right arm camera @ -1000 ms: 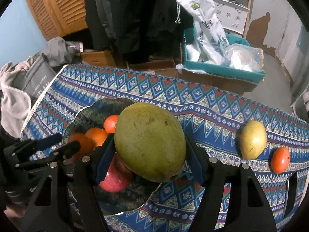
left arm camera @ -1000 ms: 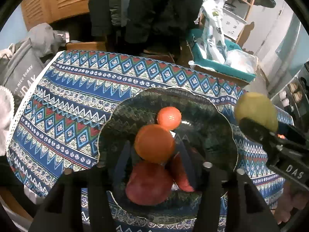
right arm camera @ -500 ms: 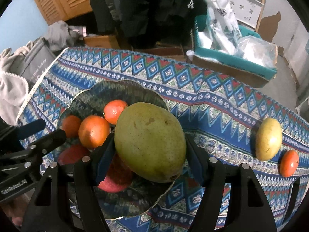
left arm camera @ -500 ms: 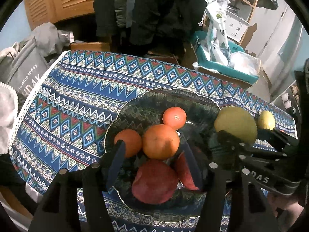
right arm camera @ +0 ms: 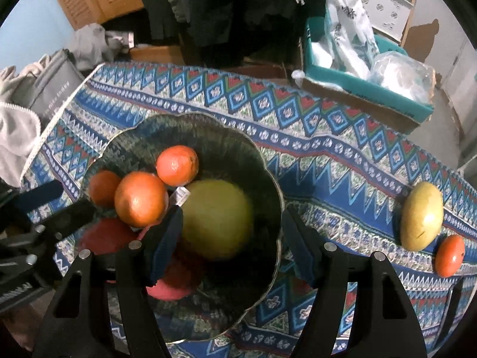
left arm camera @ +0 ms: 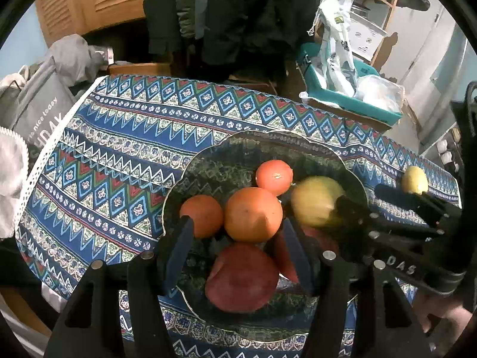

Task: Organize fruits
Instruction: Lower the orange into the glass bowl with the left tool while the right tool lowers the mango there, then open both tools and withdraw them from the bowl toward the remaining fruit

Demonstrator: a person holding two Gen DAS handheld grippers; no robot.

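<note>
A dark glass bowl (right arm camera: 262,161) on the patterned tablecloth holds three orange fruits (right arm camera: 140,204), red fruits (left arm camera: 241,277) and a large green mango (right arm camera: 217,219), which is blurred. My right gripper (right arm camera: 231,238) is open just above the mango, its fingers apart from it. It also shows in the left wrist view (left arm camera: 357,205) beside the mango (left arm camera: 316,201). My left gripper (left arm camera: 235,244) is open and empty over the bowl's near side (left arm camera: 208,161). A second yellow-green mango (right arm camera: 421,220) and a small orange fruit (right arm camera: 450,255) lie on the cloth to the right.
A teal box (right arm camera: 366,71) with plastic bags stands behind the table at the right. Grey bags and clothes (left arm camera: 41,101) lie off the left edge. Dark coats (left arm camera: 232,15) hang behind. The cloth (left arm camera: 119,137) left of the bowl is bare.
My right gripper moved over the bowl, opened and let go of the green mango, which now lies in the bowl. My left gripper drew back a little.
</note>
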